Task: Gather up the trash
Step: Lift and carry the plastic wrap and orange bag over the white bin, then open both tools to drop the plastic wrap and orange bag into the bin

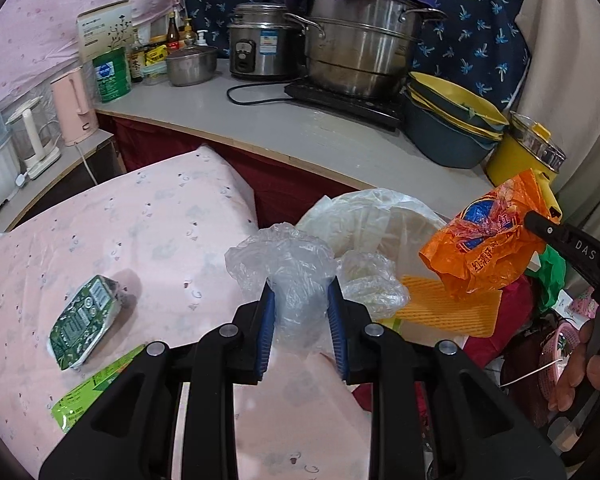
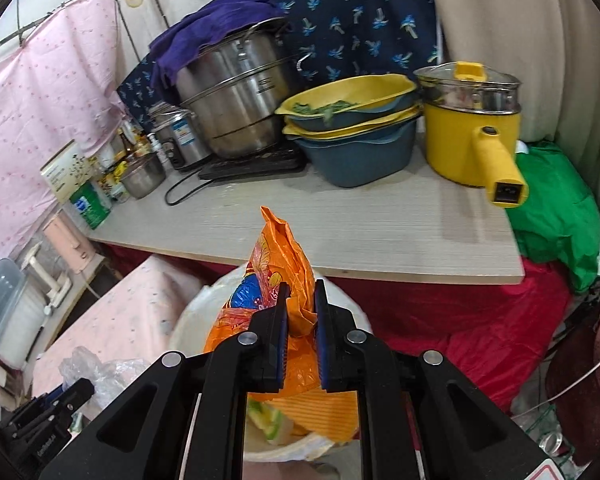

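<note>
We judge both loads light, limp and slippery: left gripper [image 1: 302,292] pinches the clear plastic bag [image 1: 284,264], right gripper [image 2: 301,292] clamps the orange wrapper [image 2: 288,256] mid-crumple.

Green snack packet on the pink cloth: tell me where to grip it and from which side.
Take the green snack packet across its narrow width, near the raised far end, coming from above. It lies flat and free on the pink cloth, long axis running away from the camera, so the fingers probably need turning to straddle its long edges. Both grippers are full now.

Soft indoor light, fisheye-warped edges
</note>
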